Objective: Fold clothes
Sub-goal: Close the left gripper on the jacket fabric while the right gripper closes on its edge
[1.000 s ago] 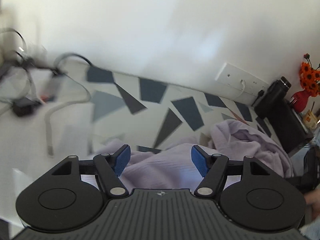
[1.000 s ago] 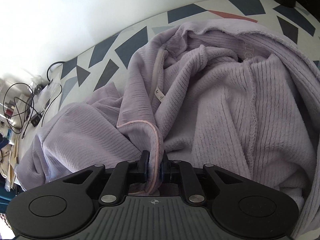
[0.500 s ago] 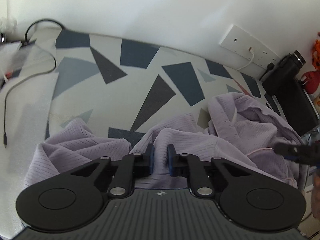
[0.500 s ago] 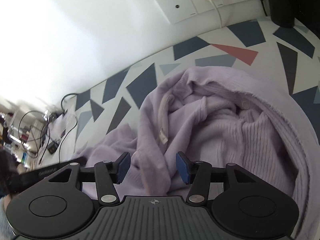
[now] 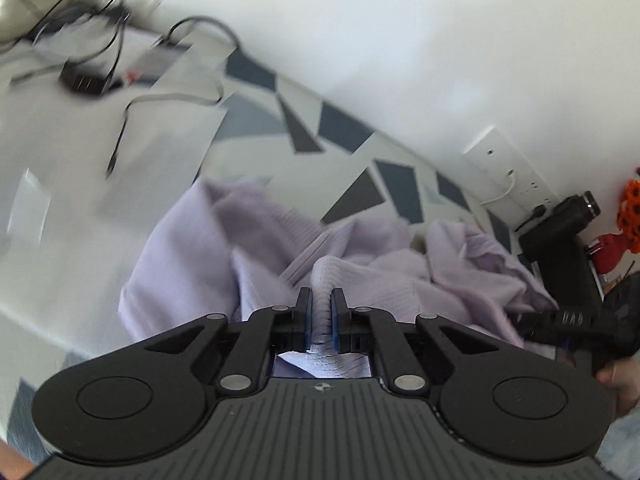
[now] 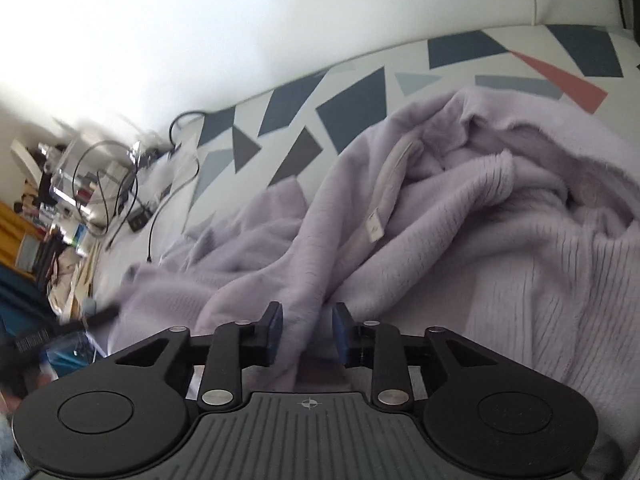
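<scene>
My left gripper [image 5: 321,314] is clamped on a raised ridge of the crumpled lilac ribbed-knit garment [image 5: 360,272], the fabric pinched between its blue-padded fingers [image 5: 305,316] at 6 o'clock in the left wrist view. The garment lies heaped on a white tabletop printed with grey and navy triangles [image 5: 352,196], spreading from 9 to 3 o'clock. My right gripper [image 6: 307,334] straddles a fleecy fold of the same garment, jaws parted, its pads [image 6: 276,332] on either side of the cloth; whether they touch it I cannot tell. A small white label [image 6: 374,229] hangs from the pale neckband at 12 o'clock of that gripper. In the left wrist view, tangled black cables [image 5: 120,80] sit blurred at 10 o'clock, a white wall socket plate [image 5: 508,164] at 2 o'clock, and a hand [image 5: 620,380] grips the other tool at 3 o'clock.
</scene>
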